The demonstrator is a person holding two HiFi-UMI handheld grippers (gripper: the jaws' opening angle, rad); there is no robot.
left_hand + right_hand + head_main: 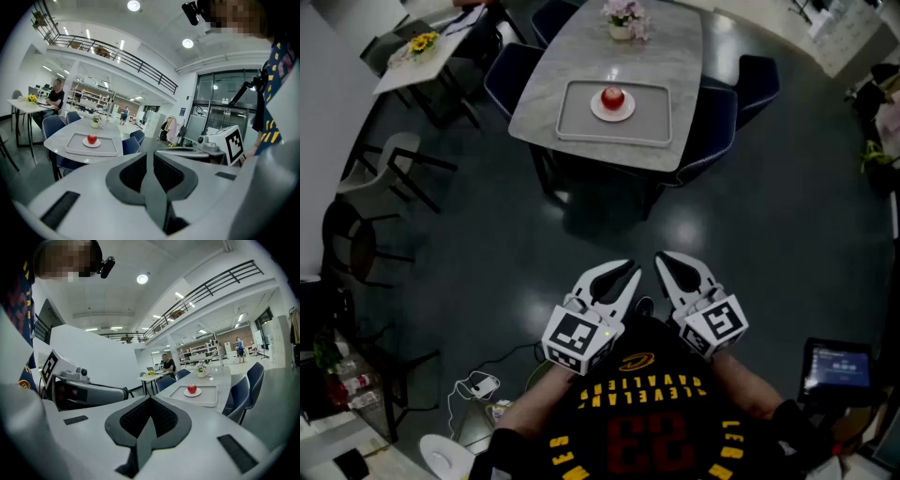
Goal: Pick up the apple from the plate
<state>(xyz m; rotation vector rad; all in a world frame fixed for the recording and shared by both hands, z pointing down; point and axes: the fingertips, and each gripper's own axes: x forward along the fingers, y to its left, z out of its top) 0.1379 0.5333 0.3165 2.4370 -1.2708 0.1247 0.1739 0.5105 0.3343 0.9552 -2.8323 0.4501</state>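
1. Apple [612,97]: red, upright, at ctr of a small white plate [625,112].
2. The plate sits inside a shallow grey rectangular tray [581,123], toward the tray's far half.
3. The tray lies on a pale marble-look worktop [675,56], near the edge closest to the person. A small pot of pink flowers [622,19] stands on the same worktop, beyond the tray and apart from it.
4. Dark blue chairs [757,82] are set round the worktop. The floor [487,225] is dark and glossy.
5. L gripper [630,270]: held low, close to the person's torso, tips aimed toward the worktop. Its own view shows the jaws drawn together w/ at most a thin slit between the pads. Nothing is held.
6. R gripper [660,257]: just beside the L gripper, same height, tips angled slightly inward. Its own view shows the pads meeting at the tip. Nothing is held.
7. Both grippers are well apart from the apple, w/ open floor between them and the worktop. In both gripper views the apple appears small and distant, above the jaws.
8. Background: a second, white table w/ yellow flowers [423,42] stands at upper left. In the gripper views a person is seated at it.
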